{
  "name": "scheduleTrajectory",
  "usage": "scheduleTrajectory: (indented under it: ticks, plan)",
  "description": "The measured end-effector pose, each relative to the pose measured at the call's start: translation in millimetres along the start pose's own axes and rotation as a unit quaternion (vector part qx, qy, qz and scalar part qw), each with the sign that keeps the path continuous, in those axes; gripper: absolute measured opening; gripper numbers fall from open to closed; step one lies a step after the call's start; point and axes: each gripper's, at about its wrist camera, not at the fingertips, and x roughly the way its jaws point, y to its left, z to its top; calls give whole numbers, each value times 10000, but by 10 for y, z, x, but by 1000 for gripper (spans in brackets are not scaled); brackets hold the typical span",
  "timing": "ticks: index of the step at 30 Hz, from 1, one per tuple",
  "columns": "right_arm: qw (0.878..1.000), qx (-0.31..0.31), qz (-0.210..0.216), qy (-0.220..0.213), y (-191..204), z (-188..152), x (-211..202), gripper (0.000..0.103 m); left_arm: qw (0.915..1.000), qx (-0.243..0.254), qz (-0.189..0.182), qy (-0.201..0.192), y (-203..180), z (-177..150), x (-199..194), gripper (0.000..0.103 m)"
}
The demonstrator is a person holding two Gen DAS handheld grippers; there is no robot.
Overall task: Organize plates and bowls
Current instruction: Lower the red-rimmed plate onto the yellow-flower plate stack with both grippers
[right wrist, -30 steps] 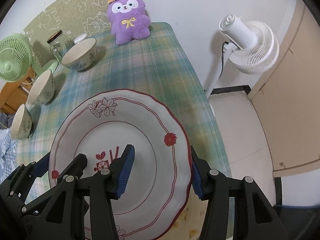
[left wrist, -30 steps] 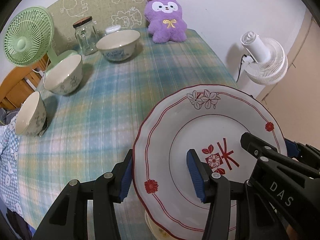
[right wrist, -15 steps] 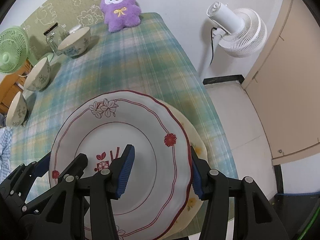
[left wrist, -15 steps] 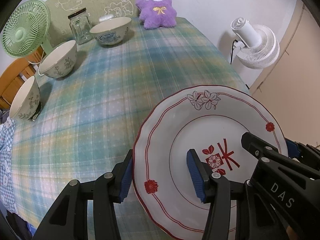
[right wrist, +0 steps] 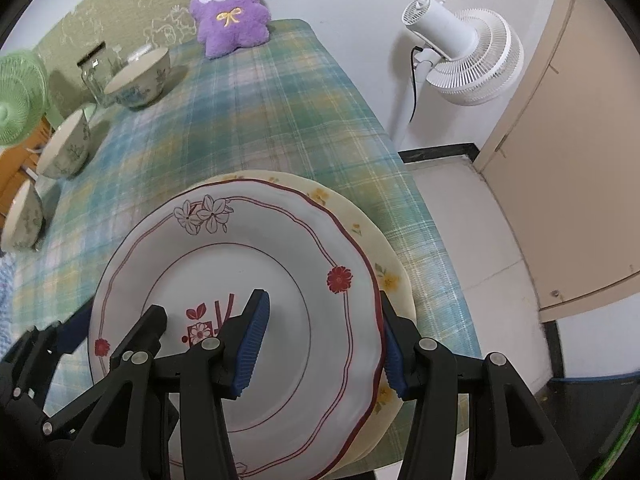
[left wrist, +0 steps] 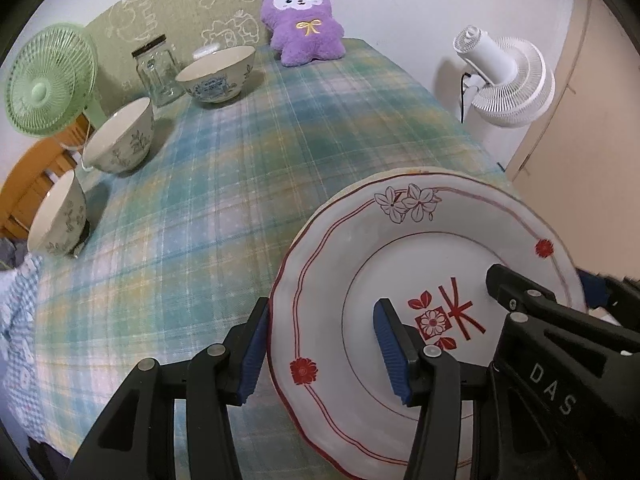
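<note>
A white plate with red trim and flowers [left wrist: 420,248] [right wrist: 256,248] is held between both grippers, just above a cream plate with yellow flowers [right wrist: 384,268] at the table's near right edge. My left gripper [left wrist: 320,348] is shut on its left rim. My right gripper [right wrist: 324,340] is shut on its right rim. Three bowls stand along the left side: a far one [left wrist: 218,74] [right wrist: 140,78], a middle one [left wrist: 120,140] [right wrist: 66,146], a near one [left wrist: 60,216] [right wrist: 22,218].
A plaid cloth [left wrist: 240,168] covers the table. A purple plush toy [left wrist: 304,20], a glass jar [left wrist: 156,70] and a green fan [left wrist: 44,80] stand at the back and left. A white floor fan [right wrist: 464,52] stands off the right edge.
The red-trimmed plate has come down and forward with both grippers, closer over the cream plate. Both grips are unchanged.
</note>
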Motion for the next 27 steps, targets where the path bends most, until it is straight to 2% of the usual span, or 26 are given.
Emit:
scheduleTrajectory:
  ticks: [8, 13, 17, 21, 27]
  plan:
    - [9998, -19, -178, 96, 40, -6, 19, 55, 9999, 41, 115, -34, -17, 3, 39, 52]
    - [9994, 55, -282, 191, 42, 9, 28, 56, 10000, 13, 92, -4, -32, 3, 41, 56]
    - [9990, 63, -355, 257, 36, 3, 25, 56, 10000, 3, 32, 9, -45, 1, 36, 65]
    - [9986, 89, -430, 308, 8, 0, 20, 56, 10000, 61, -20, -32, -96, -4, 13, 64]
    - [9987, 99, -400, 298, -53, -9, 13, 56, 10000, 26, -92, 20, -95, -2, 3, 69]
